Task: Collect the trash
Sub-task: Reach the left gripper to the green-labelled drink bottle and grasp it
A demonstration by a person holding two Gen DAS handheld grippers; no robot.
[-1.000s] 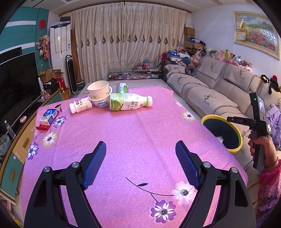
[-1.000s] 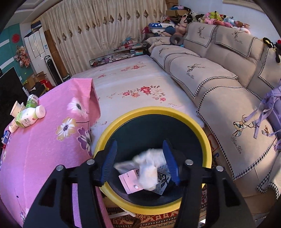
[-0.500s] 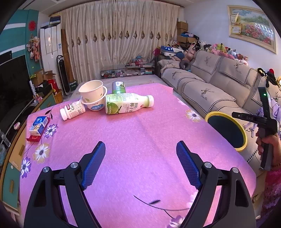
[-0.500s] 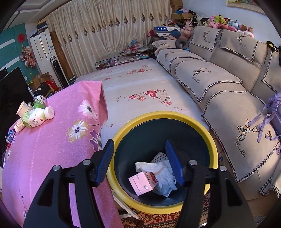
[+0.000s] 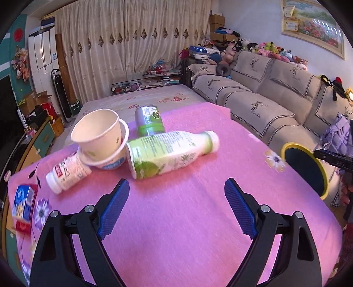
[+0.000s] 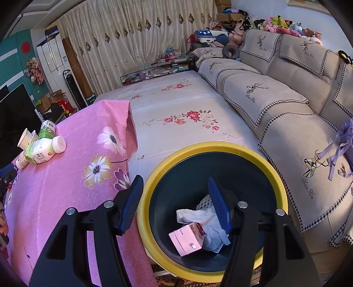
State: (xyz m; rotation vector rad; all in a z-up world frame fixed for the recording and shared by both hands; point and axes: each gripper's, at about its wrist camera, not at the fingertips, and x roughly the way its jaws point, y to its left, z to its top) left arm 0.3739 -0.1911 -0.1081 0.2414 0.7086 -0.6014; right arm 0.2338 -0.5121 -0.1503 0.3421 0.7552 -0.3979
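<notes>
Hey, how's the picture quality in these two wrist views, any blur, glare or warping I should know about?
Left wrist view: the blue carton at the left edge is smeared by motion blur, the green bottle slightly soft, glare dots on the wall painting. Right wrist view: sharp; the pink carton in the yellow-rimmed bin reads clearly. Both: strong fisheye bending, dark corners.

Cream curtains (image 5: 132, 48) cover the far wall behind a flowered white bed (image 6: 176, 110), with a beige sofa (image 5: 275, 103) right of the bed, plush toys (image 5: 271, 50) along its back, and a framed painting (image 5: 315, 24) above.
</notes>
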